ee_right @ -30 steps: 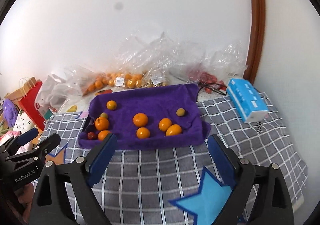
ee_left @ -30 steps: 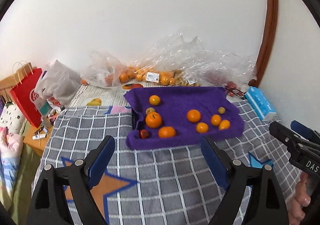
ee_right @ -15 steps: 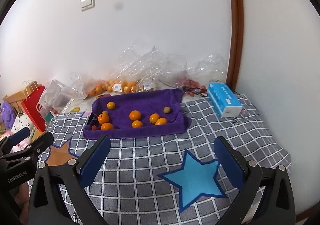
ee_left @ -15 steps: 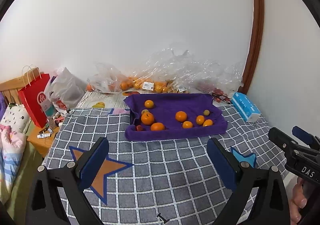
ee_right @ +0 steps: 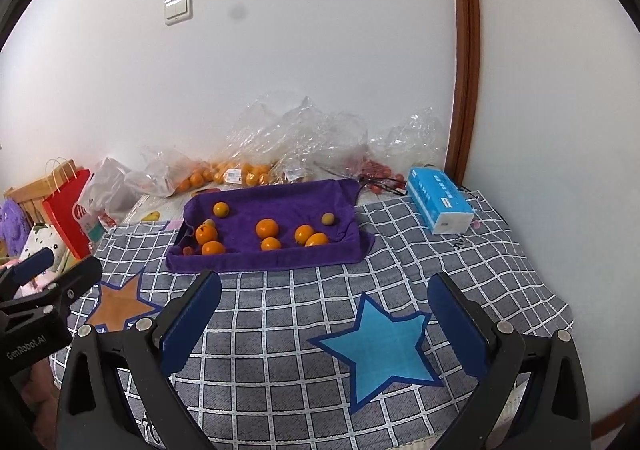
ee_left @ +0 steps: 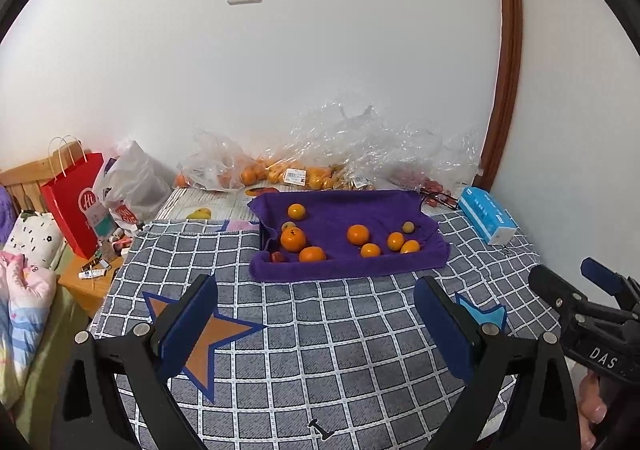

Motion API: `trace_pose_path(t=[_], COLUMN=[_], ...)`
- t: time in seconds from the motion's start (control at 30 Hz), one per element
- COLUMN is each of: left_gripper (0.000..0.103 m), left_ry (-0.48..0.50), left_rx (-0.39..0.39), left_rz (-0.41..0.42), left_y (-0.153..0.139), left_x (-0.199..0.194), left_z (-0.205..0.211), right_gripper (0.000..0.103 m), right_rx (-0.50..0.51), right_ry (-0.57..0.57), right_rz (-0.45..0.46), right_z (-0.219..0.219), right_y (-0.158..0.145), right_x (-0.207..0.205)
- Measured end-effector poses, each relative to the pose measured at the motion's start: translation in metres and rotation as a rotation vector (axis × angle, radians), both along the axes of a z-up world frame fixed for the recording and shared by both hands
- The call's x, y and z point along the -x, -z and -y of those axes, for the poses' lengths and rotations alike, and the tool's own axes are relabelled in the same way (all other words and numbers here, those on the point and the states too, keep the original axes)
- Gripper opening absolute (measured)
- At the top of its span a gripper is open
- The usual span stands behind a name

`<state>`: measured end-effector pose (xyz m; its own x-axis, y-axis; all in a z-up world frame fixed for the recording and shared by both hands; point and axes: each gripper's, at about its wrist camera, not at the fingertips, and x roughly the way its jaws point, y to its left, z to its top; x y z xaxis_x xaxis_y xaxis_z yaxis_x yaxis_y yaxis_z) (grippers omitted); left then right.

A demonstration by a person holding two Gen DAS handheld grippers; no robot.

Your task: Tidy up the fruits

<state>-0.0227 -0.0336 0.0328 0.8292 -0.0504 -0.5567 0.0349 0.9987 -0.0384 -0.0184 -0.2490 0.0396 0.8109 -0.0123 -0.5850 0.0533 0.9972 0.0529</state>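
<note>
A tray lined with a purple towel (ee_left: 360, 268) (ee_right: 260, 261) lies on the checked cloth at the far side. Several oranges rest in it: a big one (ee_left: 293, 239) (ee_right: 206, 233) at the left, others (ee_left: 358, 234) (ee_right: 267, 227) in the middle. A small red fruit (ee_left: 278, 257) and a small yellowish one (ee_left: 408, 227) lie there too. My left gripper (ee_left: 316, 290) hovers open over the cloth, well short of the tray, nothing between its blue pads. My right gripper (ee_right: 326, 286) is likewise open and empty, to the right of the left one.
Clear plastic bags of oranges (ee_left: 256, 174) line the wall behind the tray. A blue tissue pack (ee_left: 486, 214) (ee_right: 440, 202) lies at the right. A red paper bag (ee_left: 76, 202) and bedding stand at the left. The cloth has an orange star (ee_left: 204, 334) and a blue star (ee_right: 380, 346).
Both grippers have drawn back and a little up from the tray, so it looks smaller and farther. Their jaws stand slightly wider. The fruit has not moved.
</note>
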Motion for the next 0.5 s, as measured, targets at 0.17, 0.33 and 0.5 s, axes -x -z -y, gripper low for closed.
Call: trace_pose_path(t=[0.17, 0.33, 0.5], left_gripper=[0.099, 0.099, 0.099], left_ry=[0.004, 0.004, 0.003], left_rx=[0.002, 0.004, 0.005], left_rz=[-0.008, -0.013, -0.013], left_y=[0.0017, 0.0025, 0.0024], left_x=[-0.0006, -0.0007, -0.0008], left_z=[0.0015, 0.0012, 0.0011], right_gripper=[0.102, 0.102, 0.102], right_rx=[-0.004, -0.001, 0.002], right_ry=[0.001, 0.004, 0.005], right_rz=[0.004, 0.012, 0.014], right_z=[0.0005, 0.0002, -0.0003], right_y=[-0.0004, -0.0025, -0.0032], right_x=[0.0014, 0.0031, 0.0043])
